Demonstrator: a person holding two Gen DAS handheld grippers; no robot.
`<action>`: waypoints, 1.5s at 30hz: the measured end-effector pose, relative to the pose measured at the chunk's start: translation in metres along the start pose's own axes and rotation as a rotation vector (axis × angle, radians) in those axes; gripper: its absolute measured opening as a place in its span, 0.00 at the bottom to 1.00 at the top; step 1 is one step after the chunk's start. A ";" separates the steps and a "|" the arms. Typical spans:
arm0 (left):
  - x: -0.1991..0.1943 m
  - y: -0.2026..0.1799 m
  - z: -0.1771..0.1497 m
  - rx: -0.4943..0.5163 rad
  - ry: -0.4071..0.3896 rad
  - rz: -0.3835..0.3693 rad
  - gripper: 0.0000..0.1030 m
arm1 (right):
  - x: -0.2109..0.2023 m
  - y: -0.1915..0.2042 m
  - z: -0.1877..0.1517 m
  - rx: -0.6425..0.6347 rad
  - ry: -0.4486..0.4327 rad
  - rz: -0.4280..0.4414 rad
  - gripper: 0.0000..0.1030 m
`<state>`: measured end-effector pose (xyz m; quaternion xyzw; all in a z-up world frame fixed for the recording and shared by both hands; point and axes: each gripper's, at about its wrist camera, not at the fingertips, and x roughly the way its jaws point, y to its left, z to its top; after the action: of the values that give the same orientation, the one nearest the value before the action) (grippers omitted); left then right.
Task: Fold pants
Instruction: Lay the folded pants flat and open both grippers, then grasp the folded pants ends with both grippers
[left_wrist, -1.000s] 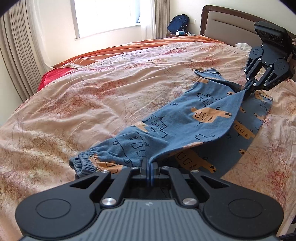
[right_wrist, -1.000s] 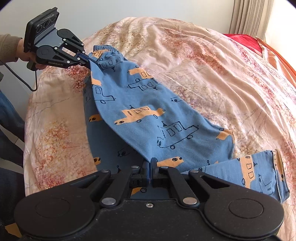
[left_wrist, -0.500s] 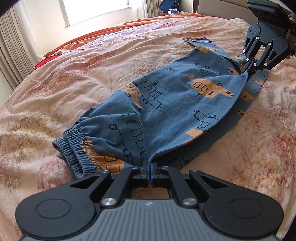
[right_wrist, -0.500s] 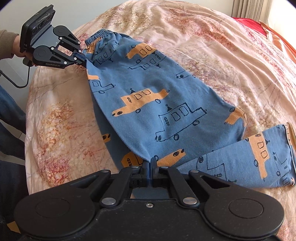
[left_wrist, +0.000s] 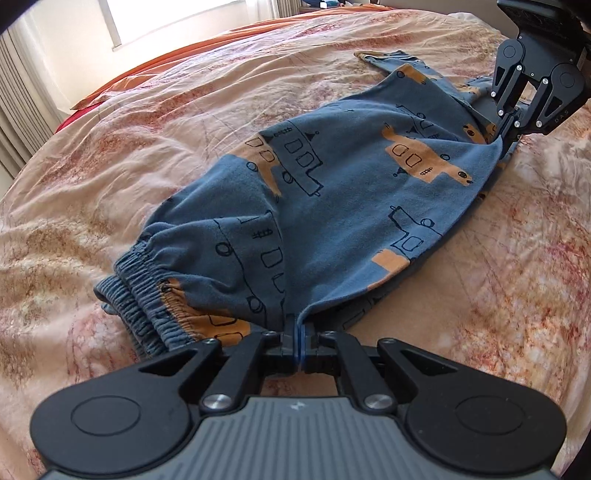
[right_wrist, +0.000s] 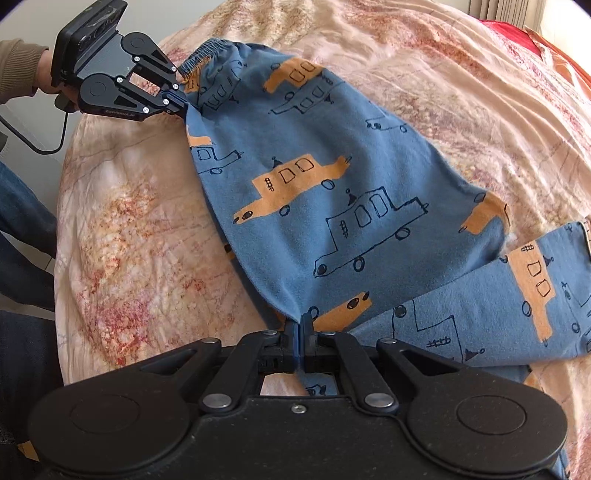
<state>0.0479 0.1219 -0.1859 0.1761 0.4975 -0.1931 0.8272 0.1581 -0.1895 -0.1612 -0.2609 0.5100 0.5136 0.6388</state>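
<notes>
In the left wrist view, the left gripper sits closest, its fingers pressed together on a pinch of blue cloth near the elastic waistband of the pants. From that pinch the near edge of the top layer runs away and to the right, up to the right gripper, whose fingers are likewise clamped on the fabric further along the leg. The pants lie on the bed, over its peach quilt, long axis stretching from waistband at the near left to cuffs at the far right.

In the right wrist view the same line reads the other way: the right gripper pinches the edge at the near end, the left gripper holds it at the far left beside the waistband, with a hand behind it. The upper leg is draped over the lower one, while a cuffed leg end sticks out to the right, beyond the right gripper's hold.

The held edge hangs close over the layer beneath, so the lengthwise fold looks nearly laid. The coming move likely depends on that edge lining up with the lower leg's edge along the long axis; the left hand is nearer the waist, the right nearer the cuffs
</notes>
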 end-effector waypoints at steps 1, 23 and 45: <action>-0.001 0.000 0.000 0.003 0.002 0.000 0.00 | 0.002 -0.001 0.000 0.010 0.005 -0.001 0.01; -0.047 0.015 0.036 -0.083 -0.124 -0.092 0.33 | 0.012 -0.013 0.019 0.068 0.025 0.043 0.21; 0.032 -0.084 0.126 -0.206 -0.175 -0.385 0.58 | -0.084 -0.107 -0.017 0.234 -0.081 -0.038 0.62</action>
<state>0.1151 -0.0157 -0.1671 -0.0248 0.4652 -0.3102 0.8287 0.2545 -0.2729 -0.1103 -0.1735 0.5351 0.4484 0.6946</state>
